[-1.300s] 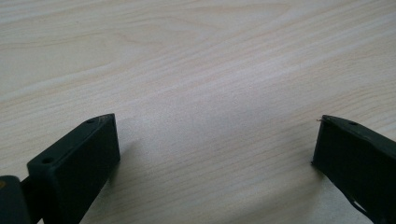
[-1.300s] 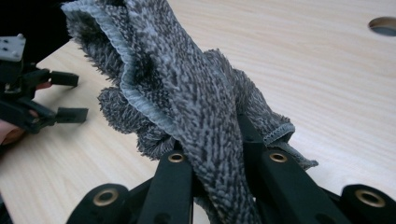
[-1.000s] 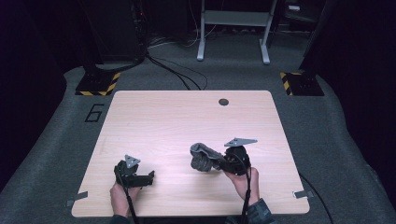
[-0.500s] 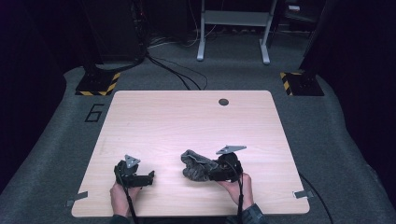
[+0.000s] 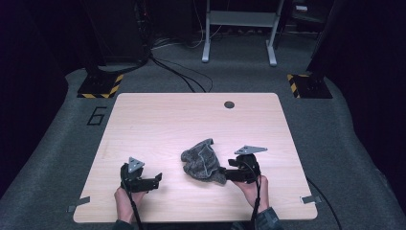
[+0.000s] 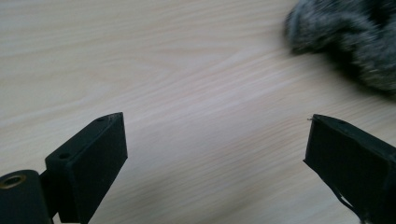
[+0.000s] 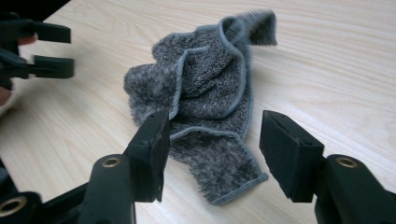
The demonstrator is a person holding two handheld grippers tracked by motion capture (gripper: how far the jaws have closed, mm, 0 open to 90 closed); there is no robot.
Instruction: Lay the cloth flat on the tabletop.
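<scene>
Your right gripper (image 7: 212,135) has its jaws apart, one on each side of the near corner of the grey cloth (image 7: 210,100), and the pads do not press on it; they have just been closing a little. The cloth lies crumpled on the wooden table (image 5: 167,120), near its front edge. Your left gripper (image 6: 215,140) stands wide apart over bare wood, with the cloth near.

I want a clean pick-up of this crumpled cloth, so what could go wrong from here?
The right gripper stands open astride only the grey cloth's near corner, so a grip may catch one thin layer and slip. The left gripper is open over bare table, cloth off to one side, so it may miss.
</scene>
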